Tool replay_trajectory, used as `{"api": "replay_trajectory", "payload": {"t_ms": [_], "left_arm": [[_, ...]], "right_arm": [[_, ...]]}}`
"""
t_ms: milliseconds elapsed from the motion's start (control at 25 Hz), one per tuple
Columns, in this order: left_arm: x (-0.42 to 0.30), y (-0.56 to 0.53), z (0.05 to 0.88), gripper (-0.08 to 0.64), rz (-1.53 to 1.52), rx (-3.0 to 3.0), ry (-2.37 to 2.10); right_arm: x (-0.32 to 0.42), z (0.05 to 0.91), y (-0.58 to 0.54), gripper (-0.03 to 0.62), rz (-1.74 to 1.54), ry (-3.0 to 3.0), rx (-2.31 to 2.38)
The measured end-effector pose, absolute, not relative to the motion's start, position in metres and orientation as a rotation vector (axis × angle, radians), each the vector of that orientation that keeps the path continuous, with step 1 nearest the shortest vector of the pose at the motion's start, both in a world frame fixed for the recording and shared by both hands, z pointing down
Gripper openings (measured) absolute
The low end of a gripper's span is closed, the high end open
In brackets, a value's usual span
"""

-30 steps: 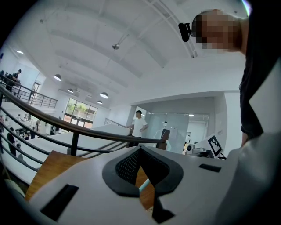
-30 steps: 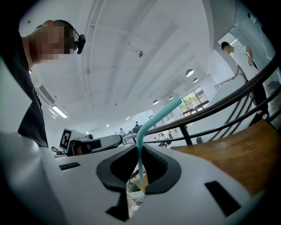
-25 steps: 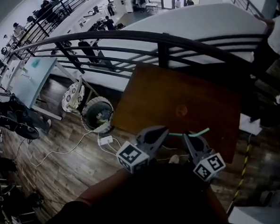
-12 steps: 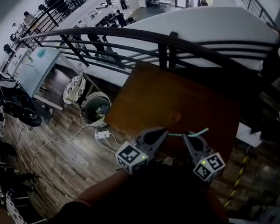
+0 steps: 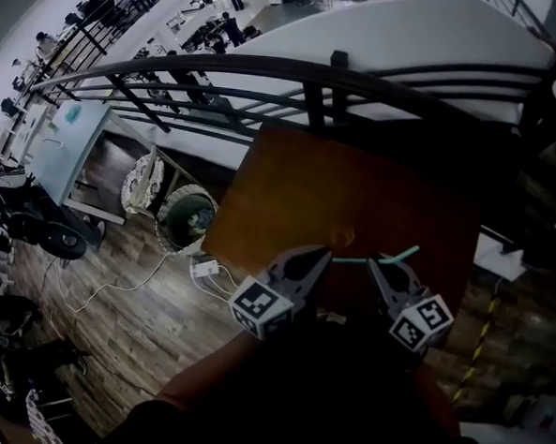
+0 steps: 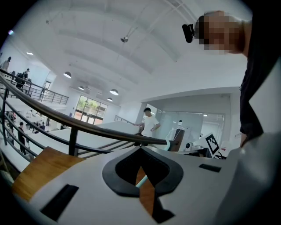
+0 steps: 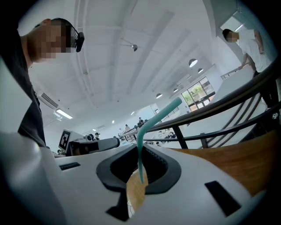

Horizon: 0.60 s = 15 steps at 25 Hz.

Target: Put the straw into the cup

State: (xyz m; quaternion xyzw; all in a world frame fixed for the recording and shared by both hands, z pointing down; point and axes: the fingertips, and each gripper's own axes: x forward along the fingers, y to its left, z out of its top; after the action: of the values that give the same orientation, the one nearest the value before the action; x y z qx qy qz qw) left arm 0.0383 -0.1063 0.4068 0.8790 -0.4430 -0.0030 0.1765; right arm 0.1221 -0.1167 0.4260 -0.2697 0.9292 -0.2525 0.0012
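Teal straw (image 5: 355, 261) (bent tip rightward) horizontal, pinched in both jaws.

Head view looked steeply down onto the brown table (image 5: 354, 202), railing (image 5: 269, 68) beyond the table. Gripper views sat low over the table's near edge, tilted up toward the railing; all shared table, railing, straw (image 5: 360, 261).

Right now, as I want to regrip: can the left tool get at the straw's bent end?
Probably not directly: the left tool is shut on the straw at its straight end, and the right tool grips between it and the bend.
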Motion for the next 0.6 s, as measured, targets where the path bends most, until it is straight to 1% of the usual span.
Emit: {"api": "replay_trajectory", "payload": {"t_ms": [280,600], "left_arm": [[0.024,-0.154,0.409,0.011,0.061,2.559,-1.179],[0.016,-0.188,0.445,0.011,0.203,2.575,-1.036]], "right_arm": [[0.125,0.435,-0.157,0.038,-0.788,2.881,-0.963],[0.126,0.463,-0.196,0.038,-0.891,2.810,-1.099]]}}
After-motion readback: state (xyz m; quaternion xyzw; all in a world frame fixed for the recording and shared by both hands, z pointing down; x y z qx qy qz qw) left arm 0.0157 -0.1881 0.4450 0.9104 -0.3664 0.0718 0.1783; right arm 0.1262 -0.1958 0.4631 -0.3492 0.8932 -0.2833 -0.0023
